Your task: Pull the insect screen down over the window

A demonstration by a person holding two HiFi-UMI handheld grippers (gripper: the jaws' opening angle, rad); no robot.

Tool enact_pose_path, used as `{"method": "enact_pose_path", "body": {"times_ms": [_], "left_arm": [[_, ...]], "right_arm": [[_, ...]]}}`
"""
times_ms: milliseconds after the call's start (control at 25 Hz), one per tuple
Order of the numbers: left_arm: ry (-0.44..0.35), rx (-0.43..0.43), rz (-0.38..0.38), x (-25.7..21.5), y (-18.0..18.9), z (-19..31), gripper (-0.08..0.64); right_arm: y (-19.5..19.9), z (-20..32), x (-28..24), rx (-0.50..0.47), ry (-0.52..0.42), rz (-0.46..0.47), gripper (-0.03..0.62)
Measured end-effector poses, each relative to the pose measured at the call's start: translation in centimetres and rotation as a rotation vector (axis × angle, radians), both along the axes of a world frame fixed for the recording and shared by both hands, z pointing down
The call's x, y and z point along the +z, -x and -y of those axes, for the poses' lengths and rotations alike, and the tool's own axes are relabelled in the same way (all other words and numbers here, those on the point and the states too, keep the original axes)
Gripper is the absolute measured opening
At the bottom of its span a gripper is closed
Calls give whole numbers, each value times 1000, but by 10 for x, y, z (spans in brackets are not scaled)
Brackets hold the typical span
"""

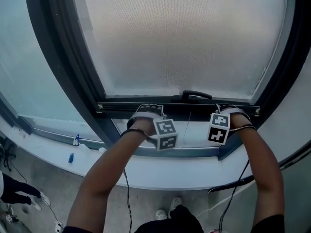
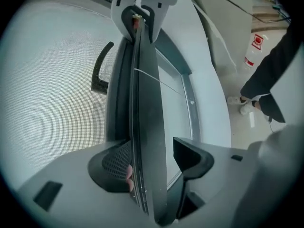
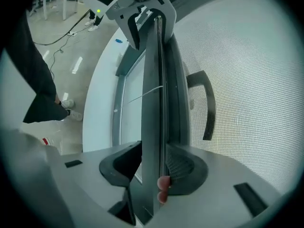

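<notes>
The insect screen's mesh (image 1: 184,38) covers most of the window, and its dark bottom bar (image 1: 187,106) sits just above the lower frame. A black handle (image 1: 197,95) stands at the bar's middle. My left gripper (image 1: 146,109) is on the bar left of the handle. The bar (image 2: 147,127) runs between its jaws: one pad lies against it, the other finger (image 2: 190,153) stands a sliver off. My right gripper (image 1: 228,109) is right of the handle and shut on the bar (image 3: 154,80), with both pads pressing it (image 3: 152,165).
A white sill (image 1: 160,176) runs below the frame, with small blue items (image 1: 71,157) at its left. Cables hang beneath my arms. A person in dark clothes (image 2: 270,89) stands on the floor nearby, next to a white bottle (image 2: 254,49).
</notes>
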State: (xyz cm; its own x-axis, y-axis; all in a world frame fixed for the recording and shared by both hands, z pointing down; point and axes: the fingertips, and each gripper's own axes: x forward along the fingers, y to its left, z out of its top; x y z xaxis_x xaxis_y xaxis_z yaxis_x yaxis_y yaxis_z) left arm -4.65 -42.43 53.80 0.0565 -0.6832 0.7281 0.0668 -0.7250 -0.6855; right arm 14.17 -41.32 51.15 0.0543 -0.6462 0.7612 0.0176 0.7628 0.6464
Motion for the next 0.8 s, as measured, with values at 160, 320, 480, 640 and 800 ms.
{"method": "enact_pose_path", "body": {"times_ms": [160, 320, 480, 640, 800], "left_arm": [[1, -6, -4, 0, -1, 1, 273], [-1, -11, -21, 1, -2, 2, 273], [-30, -19, -15, 2, -1, 5, 273], [-31, -21, -30, 2, -2, 4, 273], [-64, -28, -41, 2, -1, 4, 273]], "right_arm": [[0, 1, -1, -4, 3, -2, 161], [-1, 2, 0, -1, -14, 1, 161], [-2, 7, 3, -9, -63, -11, 161], [-2, 7, 2, -10, -81, -3, 150], [-1, 7, 3, -9, -86, -7, 150]]}}
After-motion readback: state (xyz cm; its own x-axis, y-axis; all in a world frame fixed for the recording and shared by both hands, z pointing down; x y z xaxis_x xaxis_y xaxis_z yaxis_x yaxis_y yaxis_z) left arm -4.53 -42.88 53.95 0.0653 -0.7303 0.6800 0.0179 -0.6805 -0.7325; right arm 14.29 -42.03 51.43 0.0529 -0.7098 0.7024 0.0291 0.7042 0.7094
